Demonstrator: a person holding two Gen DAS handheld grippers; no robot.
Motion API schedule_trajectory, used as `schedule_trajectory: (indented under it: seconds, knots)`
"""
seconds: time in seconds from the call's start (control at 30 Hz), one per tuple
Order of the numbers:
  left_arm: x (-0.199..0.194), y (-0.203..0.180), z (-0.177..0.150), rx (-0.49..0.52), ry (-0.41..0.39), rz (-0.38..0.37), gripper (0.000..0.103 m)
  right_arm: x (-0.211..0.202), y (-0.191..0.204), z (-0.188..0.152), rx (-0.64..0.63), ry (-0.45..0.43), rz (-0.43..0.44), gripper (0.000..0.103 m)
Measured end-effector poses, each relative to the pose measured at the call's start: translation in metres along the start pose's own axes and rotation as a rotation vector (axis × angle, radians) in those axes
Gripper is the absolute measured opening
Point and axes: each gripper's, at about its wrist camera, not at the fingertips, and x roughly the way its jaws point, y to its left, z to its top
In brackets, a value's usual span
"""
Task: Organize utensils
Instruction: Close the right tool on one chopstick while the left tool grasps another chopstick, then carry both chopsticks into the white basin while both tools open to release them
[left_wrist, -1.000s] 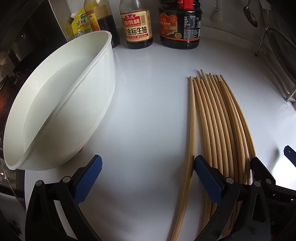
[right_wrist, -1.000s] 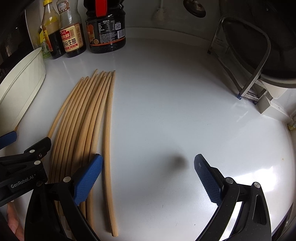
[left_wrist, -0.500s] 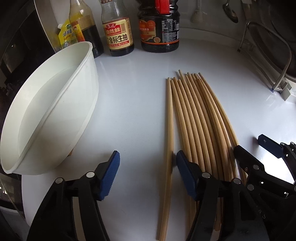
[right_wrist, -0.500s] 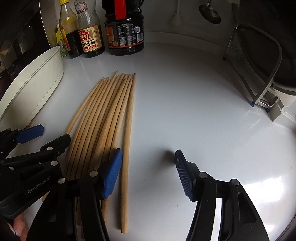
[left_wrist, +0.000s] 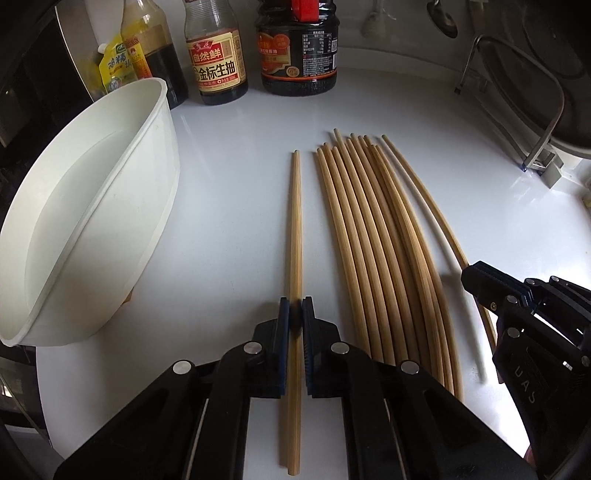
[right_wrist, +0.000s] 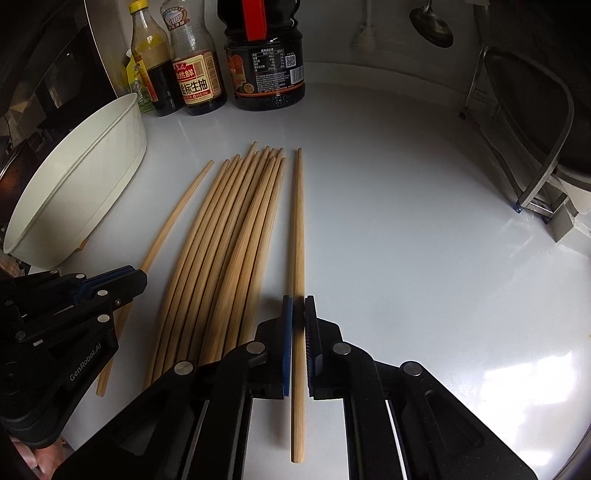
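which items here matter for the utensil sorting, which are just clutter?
In play:
chopstick bundle
left chopstick, in left gripper
right chopstick, in right gripper
white tub, probably

Clutter:
sauce bottles
metal rack
hanging ladle

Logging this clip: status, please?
Left gripper shut on leftmost chopstick. Right gripper shut on rightmost chopstick. Bundle on counter between. Nothing blocking.

Each gripper, left gripper (left_wrist: 295, 320) and right gripper (right_wrist: 298, 320), has 2 black plastic arms ending in ribbed blue pads (left_wrist: 283, 325), with round silver screws along them. The left one's side, seen from the right wrist, carries white "GenRobot.AI" lettering.
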Motion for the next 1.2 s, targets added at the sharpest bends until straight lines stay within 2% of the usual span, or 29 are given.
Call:
schedule_trajectory:
  seconds: [0.2,0.37,0.57,0.7,0.93,1.07,1.2]
  knots:
    - [-0.036,0.002,0.014,-0.003,-0.047,-0.065,0.007,-0.036,-0.006,0.019,0.055,-0.043,0.012,0.006]
    - [-0.078,0.024,0.035,-0.037,-0.120,-0.118,0.007,-0.072,0.010,0.047,0.058,-0.098,0.027,0.006]
    - [-0.110,0.086,0.056,-0.088,-0.178,-0.070,0.007,-0.094,0.065,0.082,-0.002,-0.145,0.085,0.006]
    - [-0.113,0.143,0.061,-0.141,-0.179,-0.008,0.007,-0.085,0.115,0.107,-0.050,-0.143,0.157,0.006]
    - [-0.090,0.230,0.060,-0.234,-0.135,0.060,0.007,-0.041,0.197,0.143,-0.087,-0.088,0.248,0.006]
    - [-0.070,0.258,0.061,-0.243,-0.106,0.059,0.007,-0.010,0.233,0.150,-0.095,-0.029,0.262,0.006]
    - [-0.050,0.267,0.059,-0.226,-0.072,0.045,0.007,0.015,0.251,0.149,-0.086,0.035,0.253,0.006]
